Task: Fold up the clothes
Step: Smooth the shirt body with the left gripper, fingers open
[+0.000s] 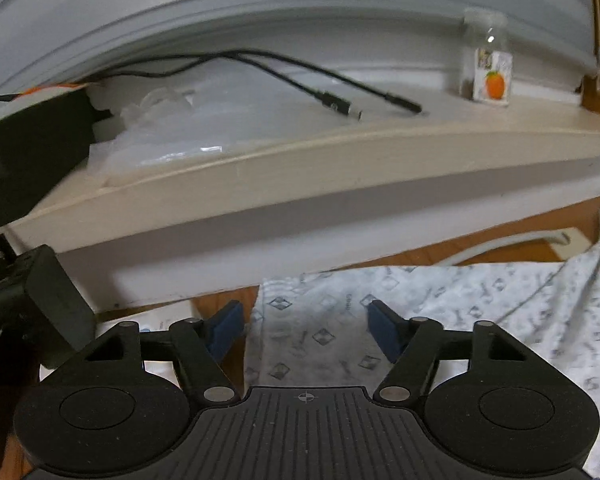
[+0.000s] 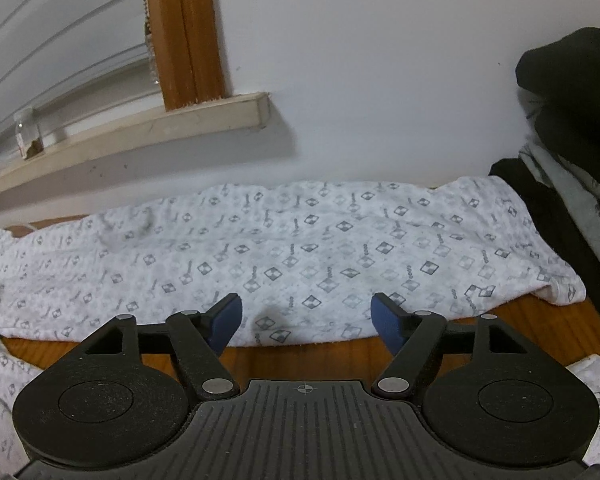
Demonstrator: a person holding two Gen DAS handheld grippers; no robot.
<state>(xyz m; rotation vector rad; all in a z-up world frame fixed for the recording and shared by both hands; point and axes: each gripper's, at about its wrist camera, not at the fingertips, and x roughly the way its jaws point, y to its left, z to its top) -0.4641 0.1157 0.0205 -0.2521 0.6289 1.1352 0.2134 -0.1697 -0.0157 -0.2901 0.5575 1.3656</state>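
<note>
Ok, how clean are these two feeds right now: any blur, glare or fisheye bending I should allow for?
Left wrist view: soft, smeared look; the window sill bows upward, and a small glare spot sits on the glass bottle. Right wrist view: sharper, dim even light, the patterned garment readable, the sill casting a shadow on the wall.

The left tongs [image 1: 306, 326] gape over the patterned white garment [image 1: 440, 312] on the desk [image 1: 420, 258], gripping nothing.
</note>
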